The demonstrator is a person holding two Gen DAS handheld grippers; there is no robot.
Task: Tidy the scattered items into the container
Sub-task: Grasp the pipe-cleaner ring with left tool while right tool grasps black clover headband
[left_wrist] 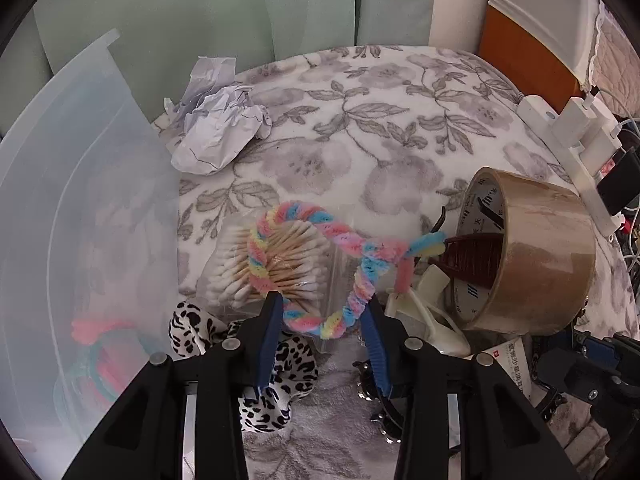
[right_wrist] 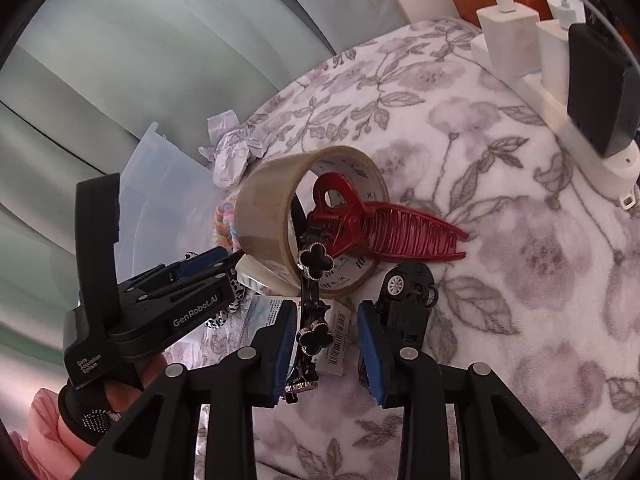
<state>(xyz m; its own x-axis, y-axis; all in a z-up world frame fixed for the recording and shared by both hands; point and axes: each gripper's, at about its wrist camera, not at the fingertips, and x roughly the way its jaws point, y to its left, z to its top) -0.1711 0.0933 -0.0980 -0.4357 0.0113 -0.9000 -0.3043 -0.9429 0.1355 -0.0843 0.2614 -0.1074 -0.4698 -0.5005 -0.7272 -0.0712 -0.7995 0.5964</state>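
From our left wrist camera, our left gripper (left_wrist: 324, 316) has its tongs partly open around the fuzzy rainbow twisted ring (left_wrist: 308, 264). The ring lies on a clear bag of cotton swabs (left_wrist: 256, 268). The pads look close to it, not squeezing. We think it is soft, light and bendy, so pinching its near edge should work. The clear plastic bin (left_wrist: 80, 208) beside it holds a pink and green loop (left_wrist: 100, 344).

From our right wrist camera, our right gripper (right_wrist: 328, 340) has narrow tongs around the shiny black clover hair clip (right_wrist: 314, 320). One pad touches it; the other stands apart. It looks hard and slippery.
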